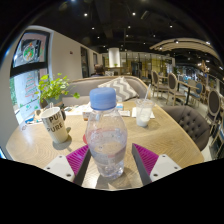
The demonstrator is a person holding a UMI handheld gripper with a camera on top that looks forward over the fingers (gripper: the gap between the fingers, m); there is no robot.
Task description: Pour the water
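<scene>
The clear plastic water bottle with the pale blue screw cap [107, 135] stood upright between the two fingers of the gripper [108, 163], its cap still on. The magenta pads [77, 158] sat close on either side of its lower body, yet I could not tell whether they pressed on the plastic or only flanked it. No label or brand could be read on the bottle.

It stood near the front edge of the round light wooden table [175, 145]. To the far left, a white mug with dark lettering [54, 123] stood on the tabletop; the writing was too small to read. Just behind the mug was a leafy green potted plant [54, 90]. To the far right of the bottle stood a small clear drinking glass [144, 112], well apart from it, with bare wood between them.

Beyond the table's right edge was a dark grey tufted upholstered seat [190, 122]. Farther back the room opened out into a café-like space with chairs and tables [178, 85], and a framed picture [31, 48] hung on the left wall.
</scene>
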